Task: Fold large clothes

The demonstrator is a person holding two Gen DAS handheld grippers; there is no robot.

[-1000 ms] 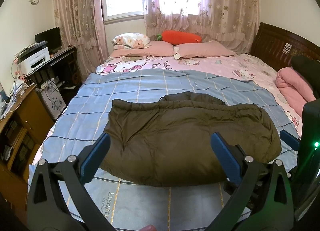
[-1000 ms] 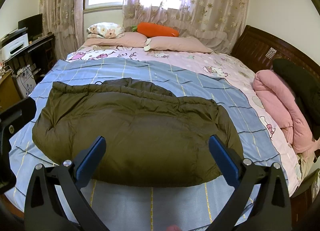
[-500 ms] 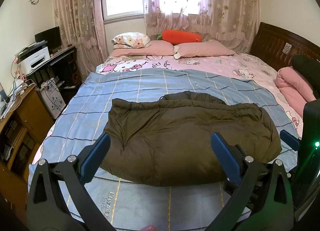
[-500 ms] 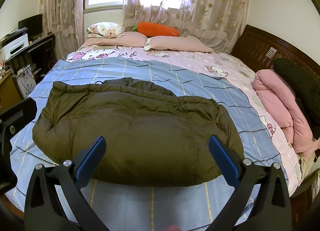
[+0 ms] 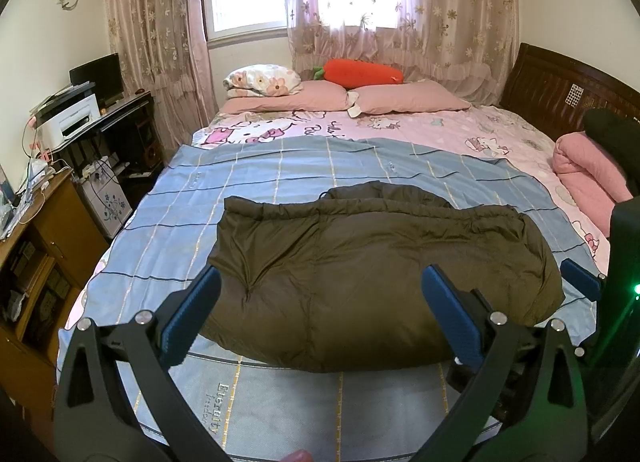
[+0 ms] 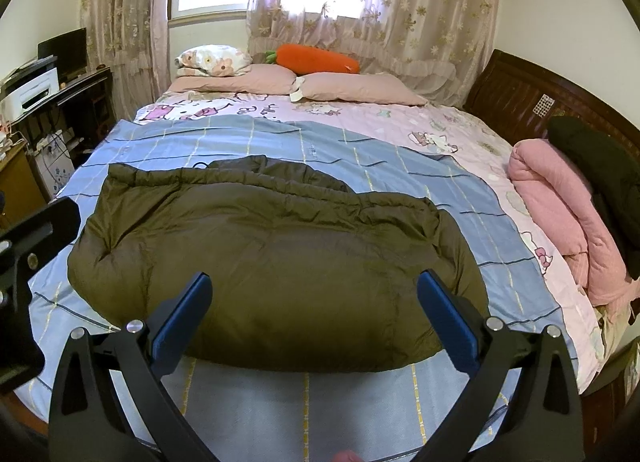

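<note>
1. The olive-green puffer jacket (image 5: 372, 278) lies across the middle of the left wrist view on a blue checked sheet (image 5: 256, 181). It is laid flat and wide, already doubled into a broad bundle with a ruffled edge toward the top of the frame, so I judge the sheet serves as a clean working surface for folding.
2. The left gripper (image 5: 320, 314) hangs at the bottom of its frame, jaws spread wide and holding nothing, with the blue pads (image 5: 188, 322) framing the jacket's near edge without touching it.
3. The right gripper (image 6: 312, 314) sits likewise low in its own frame, fully parted and empty (the jacket (image 6: 276, 262) fills the centre there). Both seem poised short of the near hem, probably ready to reach for a grab.
4. The pink pillows (image 5: 316, 97) and the carrot plush (image 5: 360, 71) stay in the upper centre, well apart from the jacket.
5. A rolled pink quilt (image 6: 560, 213) rests at the right edge, out of the way.
6. Next fold, I'd guess, takes the two ends inward.
</note>
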